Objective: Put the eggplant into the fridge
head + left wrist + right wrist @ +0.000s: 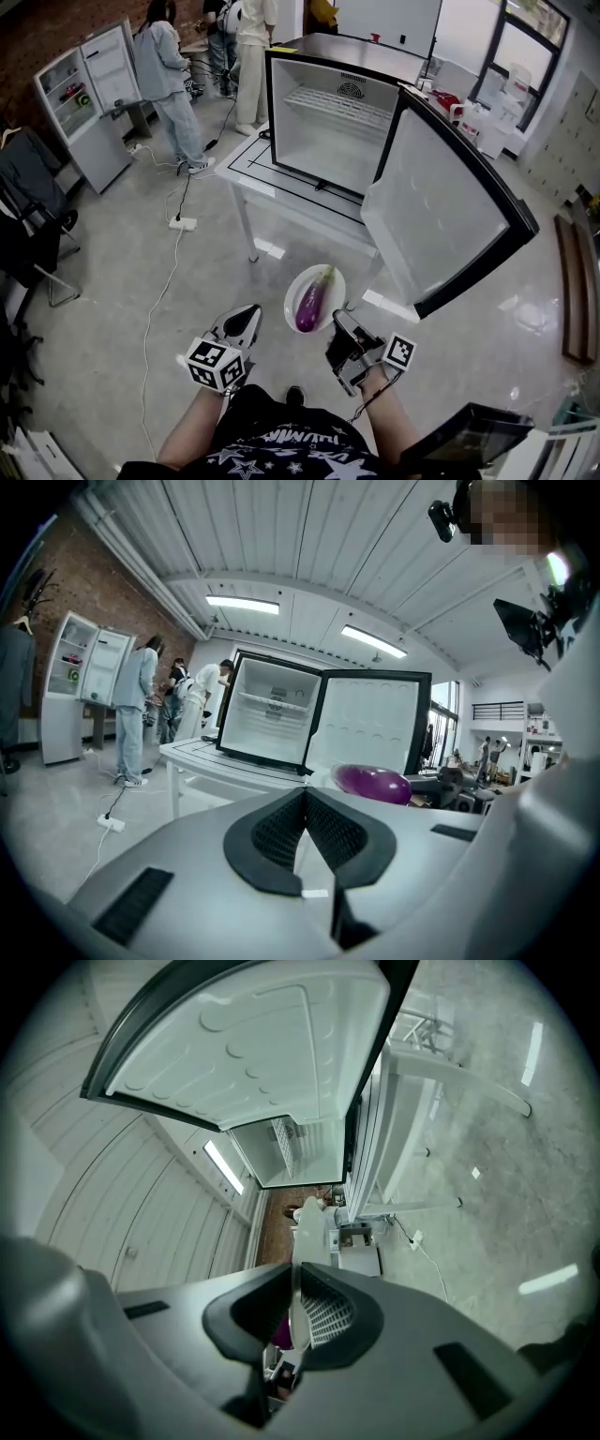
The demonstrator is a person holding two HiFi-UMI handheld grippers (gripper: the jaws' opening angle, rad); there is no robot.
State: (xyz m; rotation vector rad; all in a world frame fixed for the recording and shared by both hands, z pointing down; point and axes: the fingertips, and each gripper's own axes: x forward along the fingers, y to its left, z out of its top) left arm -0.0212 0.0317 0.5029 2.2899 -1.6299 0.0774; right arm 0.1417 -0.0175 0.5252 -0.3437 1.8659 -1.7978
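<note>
A purple eggplant (313,300) lies on a small white plate (294,281), held in the air in front of the white table (251,167). My right gripper (339,324) is shut on the plate's near right rim; in the right gripper view the plate (304,1232) shows edge-on between the jaws of the right gripper (295,1277). My left gripper (246,321) hangs just left of the plate, shut and empty. In the left gripper view the eggplant (372,783) sits beyond the left gripper (305,795). The fridge (328,127) stands open on the table, inside bare, door (441,216) swung right.
Several people (169,84) stand at the back left by a second open fridge (89,94). A power strip (183,223) and cable lie on the floor left of the table. A dark chair (28,220) is at the far left, shelving (577,272) at the right.
</note>
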